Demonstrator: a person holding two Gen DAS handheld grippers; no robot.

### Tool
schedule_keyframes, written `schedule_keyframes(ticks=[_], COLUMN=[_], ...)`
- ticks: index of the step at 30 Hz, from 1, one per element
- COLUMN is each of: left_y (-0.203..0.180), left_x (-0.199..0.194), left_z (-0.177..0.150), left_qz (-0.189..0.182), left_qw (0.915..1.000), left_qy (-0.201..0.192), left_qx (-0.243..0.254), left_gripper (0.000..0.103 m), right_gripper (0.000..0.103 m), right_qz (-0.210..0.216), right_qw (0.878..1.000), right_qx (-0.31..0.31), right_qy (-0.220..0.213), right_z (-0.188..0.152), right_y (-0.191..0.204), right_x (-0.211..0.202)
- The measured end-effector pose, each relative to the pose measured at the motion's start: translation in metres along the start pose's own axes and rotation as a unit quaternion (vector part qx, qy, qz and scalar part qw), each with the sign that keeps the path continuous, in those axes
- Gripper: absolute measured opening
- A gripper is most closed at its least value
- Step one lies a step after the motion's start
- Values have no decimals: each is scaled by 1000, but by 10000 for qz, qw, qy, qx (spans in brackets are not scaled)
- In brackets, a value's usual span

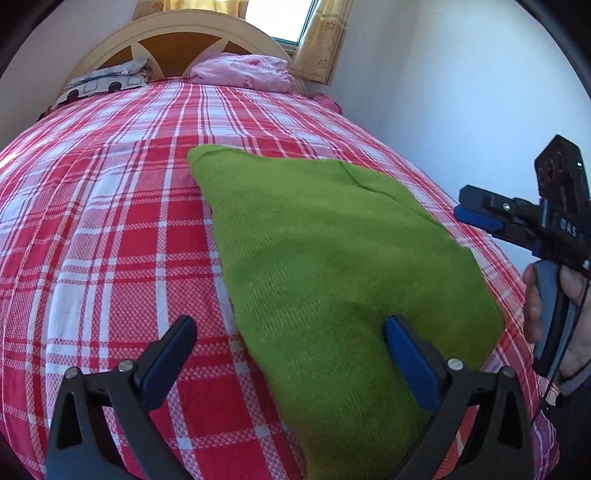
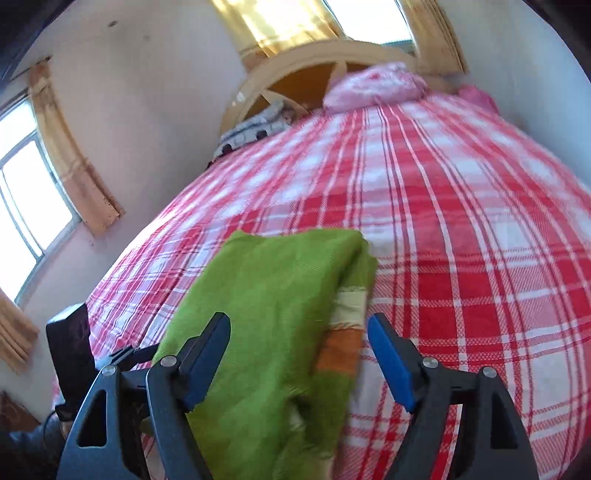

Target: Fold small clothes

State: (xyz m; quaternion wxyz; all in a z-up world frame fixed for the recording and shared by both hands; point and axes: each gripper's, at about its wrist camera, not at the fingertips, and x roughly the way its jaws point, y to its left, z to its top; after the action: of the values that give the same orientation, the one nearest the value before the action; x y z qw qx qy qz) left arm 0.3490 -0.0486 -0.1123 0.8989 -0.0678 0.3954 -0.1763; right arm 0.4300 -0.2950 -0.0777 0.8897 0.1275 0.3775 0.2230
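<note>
A green knit garment [image 1: 332,258] lies folded on the red and white plaid bedspread [image 1: 110,229]. In the right wrist view the garment [image 2: 273,314] shows an orange and cream striped part [image 2: 343,332] at its right edge. My left gripper [image 1: 291,332] is open above the garment's near left edge, its right finger over the green cloth. My right gripper [image 2: 299,332] is open, its fingers to either side of the garment's near end, holding nothing. It also shows in the left wrist view [image 1: 476,214] at the bed's right side.
A pink pillow [image 1: 243,70] and a patterned pillow [image 1: 107,79] lie by the wooden headboard [image 1: 177,33]. A white wall [image 1: 461,92] runs along the bed's right side. Curtained windows [image 2: 33,206] are on the left wall.
</note>
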Motion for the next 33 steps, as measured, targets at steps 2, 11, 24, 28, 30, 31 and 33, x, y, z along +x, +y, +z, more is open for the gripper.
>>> schedule_keyframes(ticks=[2,11,24,28,30,31,33], left_y=[4,-1,-2,-4,-4,-5,-5], left_x=[4,8,12,14,14,14,14], left_z=[0,-2,0,0,0,0,0], left_qz=[-103,20,25,-4,-21,-23,-34], left_qw=[9998,9998,9997,9996,9996,9996,9995], left_qy=[106,180,252,266,278,277,279], left_qx=[-105,-16,52,82,98,102,118], left_gripper=[103,103,103,103,103,103,103], right_gripper=[78,78,60,47,44,43,42], right_qz=[19,970,1388,1368,1352,1356,1343], right_qw=[9995,9845,9801,9798,9808,9809,9814], right_qx=[271,1363,1192,1210,1160,1152,1139], right_qy=[127,530,776,813,796,786,765], right_z=[5,9,21,21,20,18,18], right_y=[-18,-64,-53,-56,-54,-56,-55], right_x=[13,70,105,112,113,112,113])
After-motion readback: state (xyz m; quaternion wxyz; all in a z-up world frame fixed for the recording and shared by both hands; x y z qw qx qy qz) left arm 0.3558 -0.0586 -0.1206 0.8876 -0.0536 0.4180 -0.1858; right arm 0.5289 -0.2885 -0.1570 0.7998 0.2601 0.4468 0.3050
